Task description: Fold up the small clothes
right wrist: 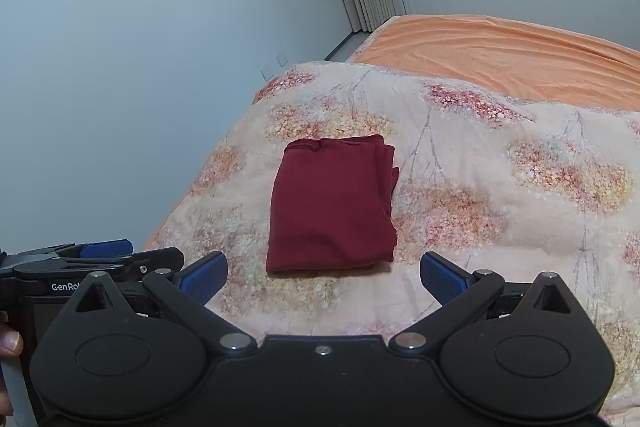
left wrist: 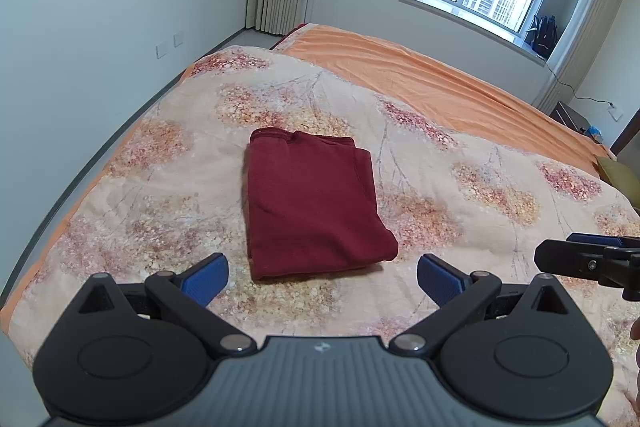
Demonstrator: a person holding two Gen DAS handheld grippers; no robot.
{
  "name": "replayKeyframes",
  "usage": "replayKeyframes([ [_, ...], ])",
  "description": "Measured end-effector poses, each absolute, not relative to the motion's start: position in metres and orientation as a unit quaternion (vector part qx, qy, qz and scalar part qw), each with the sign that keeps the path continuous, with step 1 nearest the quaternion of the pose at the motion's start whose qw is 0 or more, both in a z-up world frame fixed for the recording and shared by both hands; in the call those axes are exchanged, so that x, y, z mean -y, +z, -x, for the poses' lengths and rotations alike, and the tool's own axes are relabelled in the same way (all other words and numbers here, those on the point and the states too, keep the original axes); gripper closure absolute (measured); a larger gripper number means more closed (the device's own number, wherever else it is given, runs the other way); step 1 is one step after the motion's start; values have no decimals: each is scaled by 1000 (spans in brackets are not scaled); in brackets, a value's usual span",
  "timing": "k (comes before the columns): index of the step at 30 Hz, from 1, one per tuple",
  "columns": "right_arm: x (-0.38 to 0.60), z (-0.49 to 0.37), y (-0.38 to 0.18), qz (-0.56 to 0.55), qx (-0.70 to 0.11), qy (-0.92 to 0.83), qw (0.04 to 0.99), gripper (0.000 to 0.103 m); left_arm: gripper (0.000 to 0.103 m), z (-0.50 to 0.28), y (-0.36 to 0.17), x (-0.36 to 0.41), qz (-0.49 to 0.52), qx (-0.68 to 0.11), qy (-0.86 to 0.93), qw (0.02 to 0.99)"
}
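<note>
Both grippers, left [left wrist: 322,277] and right [right wrist: 323,277], gape wide, empty, near the folded garment [left wrist: 308,211]; judged finished, so retreat without snagging.

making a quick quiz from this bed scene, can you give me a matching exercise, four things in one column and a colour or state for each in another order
Things:
1. garment
2. quilt
3. bed sheet
4. left gripper

Colour or state:
A. plain orange
B. open, holding nothing
C. dark red, folded into a flat rectangle
D. floral pattern, under the folded cloth

Pairs: 1-C, 2-D, 3-A, 4-B
</note>
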State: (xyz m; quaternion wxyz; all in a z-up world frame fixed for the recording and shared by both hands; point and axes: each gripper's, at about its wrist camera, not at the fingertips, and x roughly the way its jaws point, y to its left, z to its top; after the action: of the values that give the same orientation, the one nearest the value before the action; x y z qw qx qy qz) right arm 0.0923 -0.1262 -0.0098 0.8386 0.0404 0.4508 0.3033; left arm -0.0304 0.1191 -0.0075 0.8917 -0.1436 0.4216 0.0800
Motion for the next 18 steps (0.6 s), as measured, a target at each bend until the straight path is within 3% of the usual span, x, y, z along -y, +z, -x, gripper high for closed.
replayKeyframes([
  [18,122,-88,-7,-35,-449,313,836,1,0,40,-8,-119,151,-422,81,890],
])
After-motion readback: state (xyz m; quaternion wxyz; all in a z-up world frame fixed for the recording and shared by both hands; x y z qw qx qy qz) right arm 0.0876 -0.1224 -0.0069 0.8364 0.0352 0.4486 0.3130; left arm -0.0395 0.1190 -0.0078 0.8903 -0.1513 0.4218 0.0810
